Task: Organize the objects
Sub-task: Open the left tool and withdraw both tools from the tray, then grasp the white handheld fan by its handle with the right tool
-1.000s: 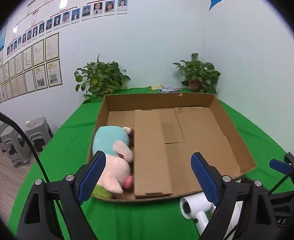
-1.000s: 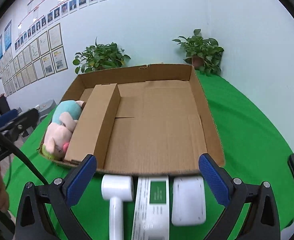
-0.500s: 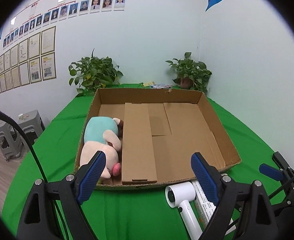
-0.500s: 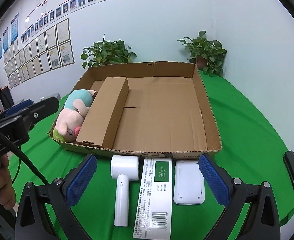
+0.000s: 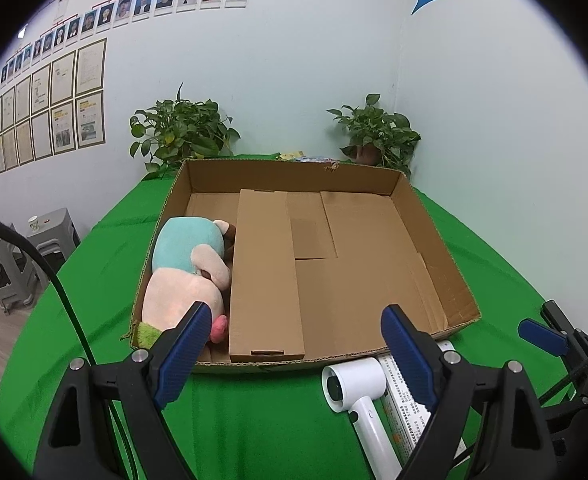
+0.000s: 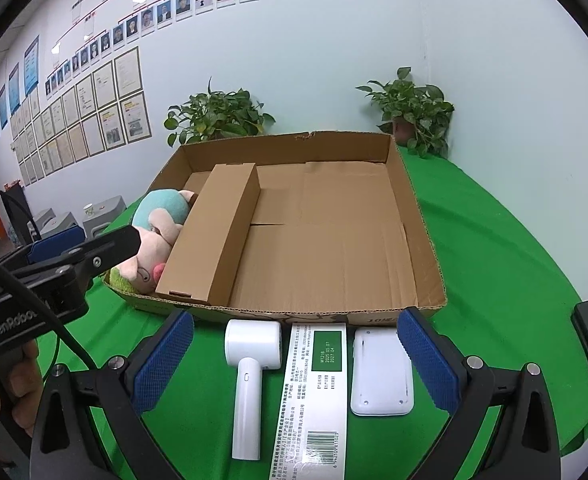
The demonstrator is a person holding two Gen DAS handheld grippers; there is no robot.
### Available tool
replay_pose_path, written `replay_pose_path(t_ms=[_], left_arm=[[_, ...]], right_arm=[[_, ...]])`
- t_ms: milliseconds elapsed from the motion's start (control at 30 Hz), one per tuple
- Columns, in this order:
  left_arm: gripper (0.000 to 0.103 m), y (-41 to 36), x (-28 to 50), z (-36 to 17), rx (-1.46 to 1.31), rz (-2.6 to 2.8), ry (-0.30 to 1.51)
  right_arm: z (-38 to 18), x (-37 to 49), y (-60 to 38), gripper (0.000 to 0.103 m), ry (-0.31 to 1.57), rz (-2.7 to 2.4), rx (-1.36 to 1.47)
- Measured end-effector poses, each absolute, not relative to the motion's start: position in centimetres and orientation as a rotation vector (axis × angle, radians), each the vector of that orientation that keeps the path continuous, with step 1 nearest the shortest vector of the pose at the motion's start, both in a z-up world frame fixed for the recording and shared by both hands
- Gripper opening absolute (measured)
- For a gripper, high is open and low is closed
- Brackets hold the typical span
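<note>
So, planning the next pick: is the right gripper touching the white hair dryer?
Apart. In the right wrist view the right gripper is open, with the hair dryer lying untouched between its fingers.

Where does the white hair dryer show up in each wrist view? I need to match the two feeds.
Left wrist: the white hair dryer lies at lower right on the green cloth, just outside the cardboard tray's near wall, partly behind the tool's right finger.
Right wrist: the dryer lies at lower centre, leftmost of three white items.
Shared landmark: the plush toy in the tray's left compartment.
</note>
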State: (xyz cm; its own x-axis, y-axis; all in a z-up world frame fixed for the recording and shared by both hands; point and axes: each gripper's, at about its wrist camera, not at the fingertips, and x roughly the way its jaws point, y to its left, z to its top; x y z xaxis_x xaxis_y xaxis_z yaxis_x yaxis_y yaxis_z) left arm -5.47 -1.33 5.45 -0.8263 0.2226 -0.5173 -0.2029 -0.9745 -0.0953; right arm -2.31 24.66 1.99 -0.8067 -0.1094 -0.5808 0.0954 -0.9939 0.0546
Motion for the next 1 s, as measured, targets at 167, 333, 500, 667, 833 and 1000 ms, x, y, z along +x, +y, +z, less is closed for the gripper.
replay_pose_path(t_ms=[167, 333, 500, 667, 833, 1000], left_arm=[[0.086, -1.3, -6.6, 4.6, -0.862, 2.762, -0.064], [0.086, -1.1, -7.9, 3.1, -0.958, 2.682, -0.093], [0.086, -0.7, -9.2, 0.6, -1.073, 2.532, -0.140], [0.086, -0.2, -10.4, -2.6, -1.170, 2.346, -0.234], [0.086, 0.6, -11.8, -6.3, -1.317, 2.159, -0.318], [0.084, 1.5, -12.2, -8.2, -1.380, 2.069, -0.333]], right_arm=[[1.6, -2.2, 24.8, 0.103, -0.052, -2.864, 0.944], [1.1, -1.8, 24.8, 0.103, -0.069, -2.793, 0.911], [-1.9, -0.7, 23.9, 0.102, -0.121, -2.640, 0.960], [-5.6, -0.3, 22.1, 0.091, -0.156, -2.464, 1.044], [-7.6, -0.9, 20.0, 0.071, -0.122, -2.398, 1.089], [-9.7, -1.5, 17.8, 0.063, -0.007, -2.390, 1.172]])
